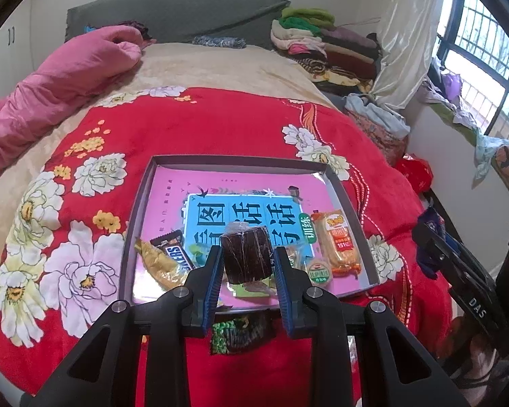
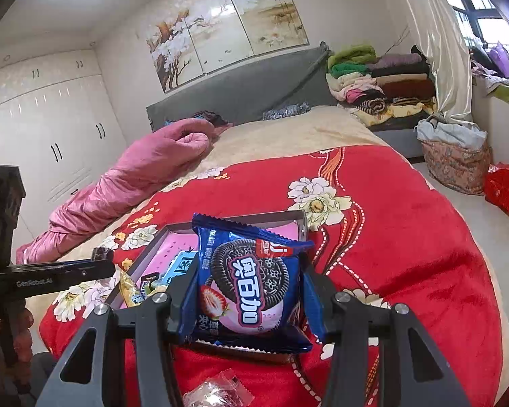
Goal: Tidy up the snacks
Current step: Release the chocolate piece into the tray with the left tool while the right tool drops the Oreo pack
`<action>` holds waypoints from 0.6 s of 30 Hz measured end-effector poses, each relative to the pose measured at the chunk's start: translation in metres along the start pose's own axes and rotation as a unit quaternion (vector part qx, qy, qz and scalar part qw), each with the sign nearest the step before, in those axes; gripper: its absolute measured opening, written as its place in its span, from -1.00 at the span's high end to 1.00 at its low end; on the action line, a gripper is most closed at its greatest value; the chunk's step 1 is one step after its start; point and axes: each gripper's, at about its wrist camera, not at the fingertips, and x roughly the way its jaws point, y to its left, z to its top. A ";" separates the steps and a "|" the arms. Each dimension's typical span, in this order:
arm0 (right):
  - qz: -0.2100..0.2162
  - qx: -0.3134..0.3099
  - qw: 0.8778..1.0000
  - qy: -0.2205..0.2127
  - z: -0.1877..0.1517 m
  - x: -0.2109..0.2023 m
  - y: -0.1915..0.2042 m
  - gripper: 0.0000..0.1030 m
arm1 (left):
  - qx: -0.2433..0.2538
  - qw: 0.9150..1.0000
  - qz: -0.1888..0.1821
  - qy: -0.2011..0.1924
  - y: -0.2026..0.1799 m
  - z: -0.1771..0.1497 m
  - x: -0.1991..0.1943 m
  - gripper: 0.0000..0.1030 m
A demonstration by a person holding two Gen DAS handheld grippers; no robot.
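I can read "SNICKERS" on a dark bar (image 1: 173, 254) at the lower left of the tray (image 1: 349, 200), and "DAS" on my right gripper at the right edge of the left view. My left gripper (image 1: 247, 264) is clamped on a dark brown wrapped cake (image 1: 247, 254); it sits right between the blue pads, over the tray at the middle bottom. My right gripper (image 2: 249, 288) squeezes a blue cookie pack (image 2: 251, 281) with Chinese writing, held upright in the middle of its view, above the tray's near edge.
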 end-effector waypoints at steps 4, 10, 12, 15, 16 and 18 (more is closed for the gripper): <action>-0.001 -0.001 1.000 -0.003 0.001 0.001 0.001 -0.01 | 0.003 1.000 0.000 0.004 -0.001 0.001 0.008 0.41; -0.002 -0.007 1.000 -0.003 0.003 0.006 0.001 -0.01 | 0.003 1.000 -0.002 0.011 -0.002 0.002 0.021 0.41; -0.003 -0.010 1.000 -0.001 0.004 0.010 0.001 -0.01 | 0.002 1.000 -0.002 0.014 -0.002 0.001 0.026 0.41; -0.006 -0.009 1.000 0.005 0.004 0.017 -0.002 -0.01 | 0.000 1.000 -0.003 0.019 -0.001 0.001 0.033 0.41; -0.007 -0.008 1.000 0.006 0.003 0.019 -0.003 -0.01 | -0.001 1.000 -0.002 0.021 -0.001 0.000 0.035 0.41; -0.008 -0.006 1.000 0.007 0.004 0.022 -0.004 -0.01 | -0.003 1.000 -0.003 0.024 0.000 0.000 0.039 0.41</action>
